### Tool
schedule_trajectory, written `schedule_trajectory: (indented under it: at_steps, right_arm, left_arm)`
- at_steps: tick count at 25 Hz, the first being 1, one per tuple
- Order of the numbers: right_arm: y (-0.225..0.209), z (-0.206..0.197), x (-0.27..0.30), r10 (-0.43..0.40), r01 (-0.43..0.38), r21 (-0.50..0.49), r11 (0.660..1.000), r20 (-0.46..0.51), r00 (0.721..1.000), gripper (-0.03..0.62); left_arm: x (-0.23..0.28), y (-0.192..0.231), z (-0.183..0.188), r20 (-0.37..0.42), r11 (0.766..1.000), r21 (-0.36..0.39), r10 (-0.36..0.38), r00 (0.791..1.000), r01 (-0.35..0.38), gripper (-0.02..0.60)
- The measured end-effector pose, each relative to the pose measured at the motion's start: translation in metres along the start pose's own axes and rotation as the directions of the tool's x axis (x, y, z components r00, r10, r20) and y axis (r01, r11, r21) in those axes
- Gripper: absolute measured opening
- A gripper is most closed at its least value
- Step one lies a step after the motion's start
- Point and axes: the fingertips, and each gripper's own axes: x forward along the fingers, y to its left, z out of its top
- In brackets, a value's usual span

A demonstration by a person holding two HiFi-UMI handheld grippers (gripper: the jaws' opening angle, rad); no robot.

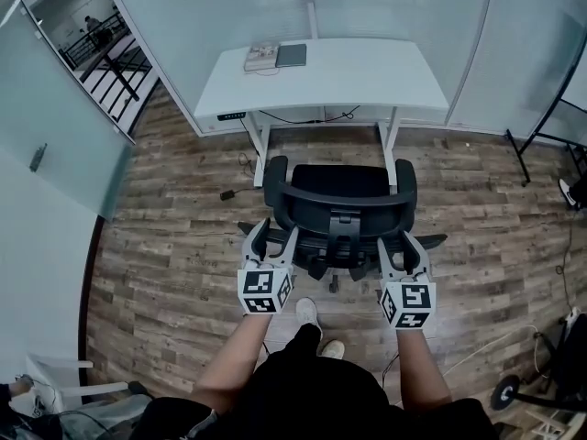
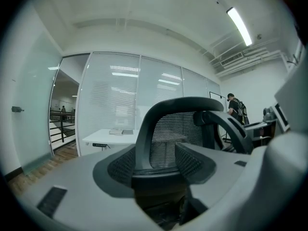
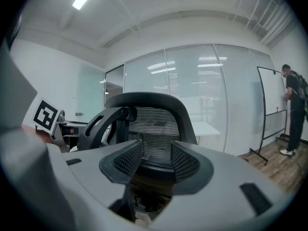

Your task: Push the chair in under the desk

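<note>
Both claws (image 1: 273, 236) (image 1: 402, 244) tight on chair (image 1: 341, 183) back

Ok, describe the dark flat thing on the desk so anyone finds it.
Start at the white desk against the glass wall. Two flat things lie at its far left corner. It's the dark grey slab, right of the paler stack.

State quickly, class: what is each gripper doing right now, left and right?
Left gripper: closed on the left edge of the chair back.
Right gripper: closed on the chair back's right edge.
</note>
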Motion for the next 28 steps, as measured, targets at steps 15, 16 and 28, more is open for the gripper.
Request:
schedule_trajectory:
  at_steps: [15, 16, 28]
  right_arm:
    - [-0.023, 0.015, 0.080, -0.018, 0.018, 0.014, 1.000, -0.011, 1.000, 0.193]
    - [-0.023, 0.016, 0.086, -0.021, 0.021, 0.012, 1.000, -0.008, 1.000, 0.193]
    - [-0.038, 0.030, 0.159, -0.056, 0.056, 0.013, 0.998, 0.000, 0.998, 0.193]
  left_arm:
    - [0.074, 0.026, 0.011, 0.003, 1.000, 0.006, -0.004, 1.000, 0.004, 0.268]
    - [0.079, 0.030, 0.012, 0.002, 1.000, 0.004, -0.004, 1.000, 0.004, 0.268]
    - [0.147, 0.060, 0.022, -0.018, 1.000, 0.006, -0.031, 0.999, 0.031, 0.267]
